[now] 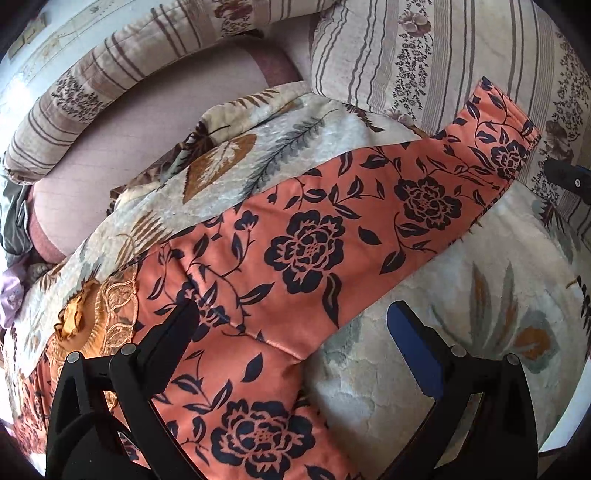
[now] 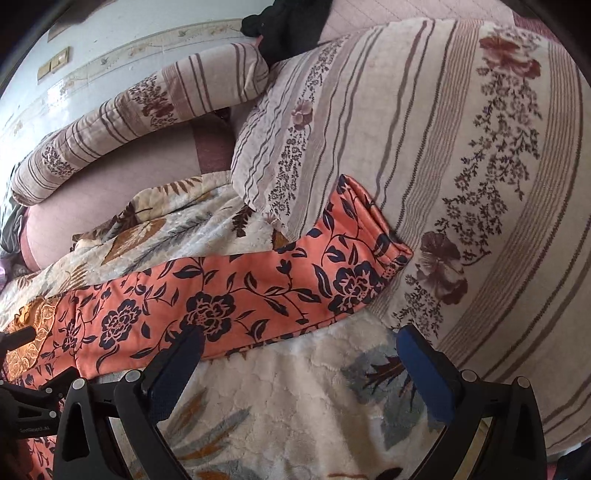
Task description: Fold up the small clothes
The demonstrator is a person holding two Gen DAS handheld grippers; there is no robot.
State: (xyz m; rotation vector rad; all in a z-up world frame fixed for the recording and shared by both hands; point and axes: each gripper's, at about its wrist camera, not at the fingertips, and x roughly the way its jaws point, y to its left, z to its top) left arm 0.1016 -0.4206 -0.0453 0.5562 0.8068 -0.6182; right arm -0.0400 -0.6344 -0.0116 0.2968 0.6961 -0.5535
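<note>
An orange garment with dark blue flowers (image 1: 306,243) lies stretched across a cream leaf-patterned blanket (image 1: 424,350). It has a gold lace patch (image 1: 96,317) at its near-left end and a hemmed end at the far right (image 1: 506,144). My left gripper (image 1: 291,317) hovers open over the garment's middle, its left finger above the cloth and its right finger above the blanket. In the right wrist view the garment (image 2: 229,295) runs from the left to its hem (image 2: 388,254). My right gripper (image 2: 299,339) stands open just in front of the garment's near edge, holding nothing.
A large striped floral pillow (image 2: 461,166) lies against the garment's hemmed end. A long striped bolster (image 2: 129,122) rests along the tiled wall (image 2: 129,44). Dark clothing (image 2: 291,26) sits at the top. The other gripper's black frame (image 2: 26,398) shows at the left edge.
</note>
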